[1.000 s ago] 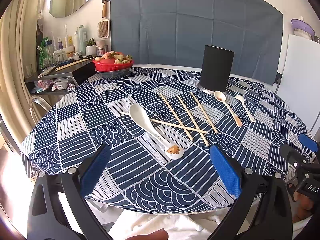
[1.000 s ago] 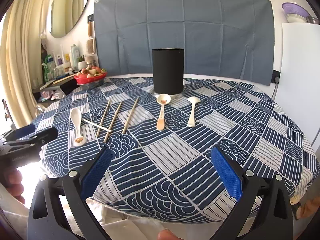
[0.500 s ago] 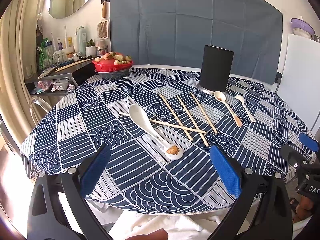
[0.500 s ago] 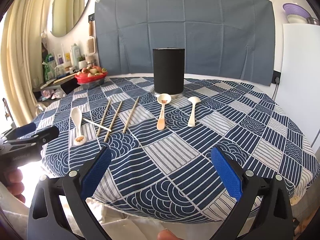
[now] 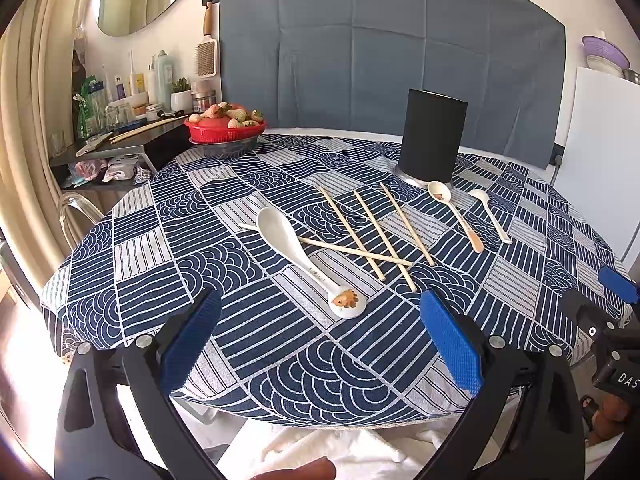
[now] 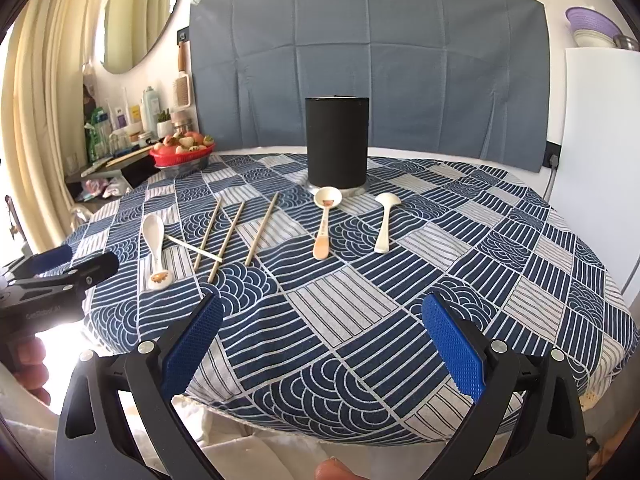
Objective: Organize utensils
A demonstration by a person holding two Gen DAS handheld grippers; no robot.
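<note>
Nothing has moved since a second ago: left gripper (image 5: 320, 330) and right gripper (image 6: 322, 334) hover wide and empty; spoons (image 6: 327, 220) and chopsticks (image 6: 228, 236) lie untouched on desk (image 6: 480, 280) before black holder (image 6: 337, 142)

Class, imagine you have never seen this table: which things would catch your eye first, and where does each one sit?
First comes the tall black cylinder holder, upright at the far middle of the blue patterned tablecloth. In front of it the utensils lie spread out: four chopsticks, one crossing under others, flanked by the white spoon with a cartoon handle and two smaller spoons. A red basket of strawberries brightens the far left edge.
</note>
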